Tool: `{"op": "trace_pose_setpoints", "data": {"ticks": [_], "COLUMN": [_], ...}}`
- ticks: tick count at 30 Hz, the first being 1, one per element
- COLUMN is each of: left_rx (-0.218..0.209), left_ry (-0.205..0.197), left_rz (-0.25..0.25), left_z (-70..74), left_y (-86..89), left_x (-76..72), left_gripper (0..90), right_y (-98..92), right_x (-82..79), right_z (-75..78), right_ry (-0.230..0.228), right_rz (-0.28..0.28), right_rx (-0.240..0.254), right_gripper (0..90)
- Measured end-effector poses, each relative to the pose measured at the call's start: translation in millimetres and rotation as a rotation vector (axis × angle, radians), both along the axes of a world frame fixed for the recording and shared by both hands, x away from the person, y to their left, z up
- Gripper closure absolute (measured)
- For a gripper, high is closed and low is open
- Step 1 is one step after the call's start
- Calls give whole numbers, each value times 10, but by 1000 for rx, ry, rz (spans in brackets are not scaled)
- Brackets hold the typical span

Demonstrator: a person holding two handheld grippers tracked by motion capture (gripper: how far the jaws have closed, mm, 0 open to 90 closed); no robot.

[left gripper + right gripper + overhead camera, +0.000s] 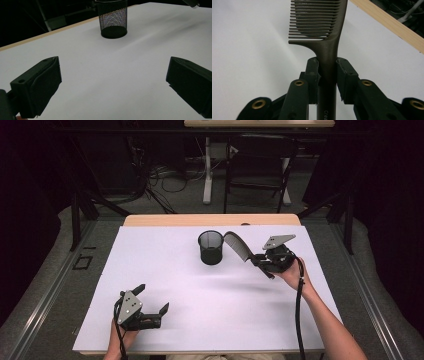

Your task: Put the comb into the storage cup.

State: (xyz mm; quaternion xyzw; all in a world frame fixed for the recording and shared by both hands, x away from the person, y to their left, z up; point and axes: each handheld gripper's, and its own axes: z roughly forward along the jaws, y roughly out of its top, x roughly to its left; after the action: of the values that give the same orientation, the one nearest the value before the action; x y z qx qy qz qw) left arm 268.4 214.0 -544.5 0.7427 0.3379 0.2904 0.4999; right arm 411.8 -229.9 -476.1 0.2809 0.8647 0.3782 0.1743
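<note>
Right tongs (256, 260) around comb (239, 246) handle, teeth toward cup (210, 247)

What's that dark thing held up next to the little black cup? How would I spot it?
Start at the white table and find the black mesh cup near its far edge. Just right of the cup, the right tool is clamped on the handle of a dark comb. Its row of fine teeth sets it apart from the round, netted cup.

mesh cup (210, 247) mid-table, bare white sheet (165, 270) around
</note>
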Motion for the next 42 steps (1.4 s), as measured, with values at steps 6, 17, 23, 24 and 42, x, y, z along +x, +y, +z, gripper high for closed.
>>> {"op": "trace_pose_setpoints", "data": {"ticks": [6,17,23,24,42], "left_rx": [-1,-4,-10,-9,-3], "left_ry": [0,1,0,0,4], "left_rz": [2,7,6,6,3], "left_z": [1,2,-1,-2,-4], "left_y": [3,4,4,3,-9], "left_x": [8,2,7,9,18], "left_gripper": [0,0,0,0,0], "right_y": [13,11,37,41,67], "right_x": [-4,-10,-14,-15,-10], "right_z": [15,33,41,42,90], "right_ry": [-28,-66,-84,-89,-131], "right_rz": [-15,-36,-42,-43,-58], "right_rx": [28,69,82,84,136], "right_gripper": [730,730,730,730,730]}}
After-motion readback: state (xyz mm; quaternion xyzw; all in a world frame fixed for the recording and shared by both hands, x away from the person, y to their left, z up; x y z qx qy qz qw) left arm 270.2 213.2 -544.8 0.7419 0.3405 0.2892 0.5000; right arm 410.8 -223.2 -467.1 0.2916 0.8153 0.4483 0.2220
